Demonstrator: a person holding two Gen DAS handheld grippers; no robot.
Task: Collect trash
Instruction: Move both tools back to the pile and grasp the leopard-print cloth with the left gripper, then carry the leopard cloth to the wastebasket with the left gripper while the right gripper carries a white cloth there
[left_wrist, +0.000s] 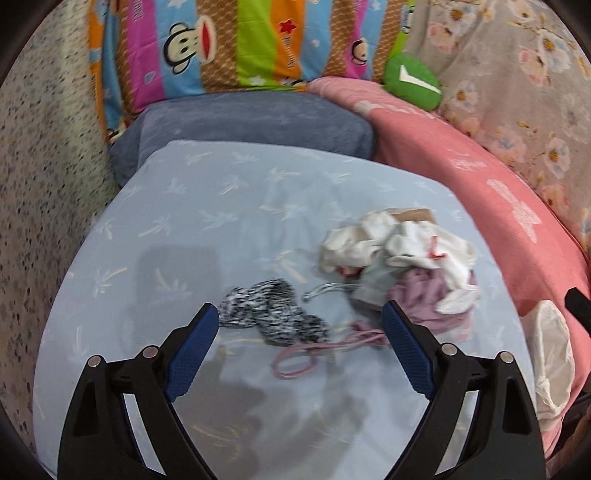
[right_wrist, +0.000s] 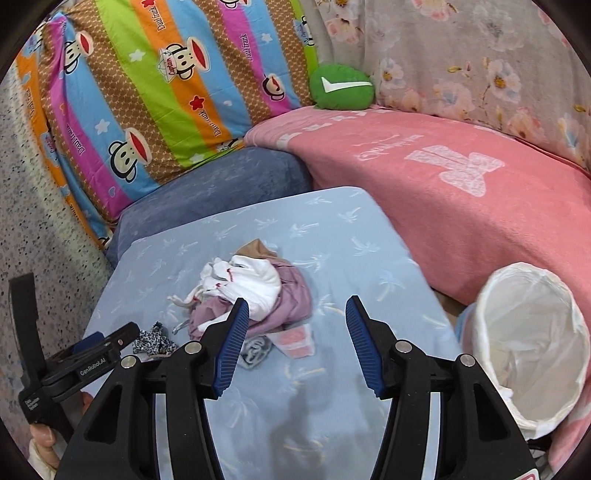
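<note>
Both grippers hang over the pale blue sheet (left_wrist: 258, 192) with nothing in them. The left gripper (left_wrist: 300, 319) has its fingers spread wide, and just ahead of its left fingertip lies a black-and-white scrunchie (left_wrist: 275, 315). A pink cord (left_wrist: 317, 352) loops on the sheet between the two fingers, trailing toward the right one. The right gripper (right_wrist: 293, 319) is also wide open and empty; a small grey scrap (right_wrist: 255, 352) and a pink-and-white wrapper (right_wrist: 295, 341) lie between its fingers, close to the left one.

Beyond both sets of fingertips sits the trash pile (right_wrist: 255, 291): crumpled white tissue, mauve cloth and a bit of brown card, heaped loosely. Off to the right of the right gripper's fingers stands the bin (right_wrist: 532, 343), lined with a white bag, at the edge of the sheet against the pink blanket (right_wrist: 461, 192).

The risks I see come from the softness of everything. A pinch on the loose heap will likely catch only the top layer, so pieces may drop on the way to the bin. Pressing deep could snag the sheet itself. The cord may drag other scraps along. The bin looks light and its liner slack, so a nudge from a finger could tip it or fold the bag shut.

Farther back are a blue pillow (left_wrist: 255, 122), a striped monkey pillow (right_wrist: 155, 99) and a green cushion (right_wrist: 341, 86).
</note>
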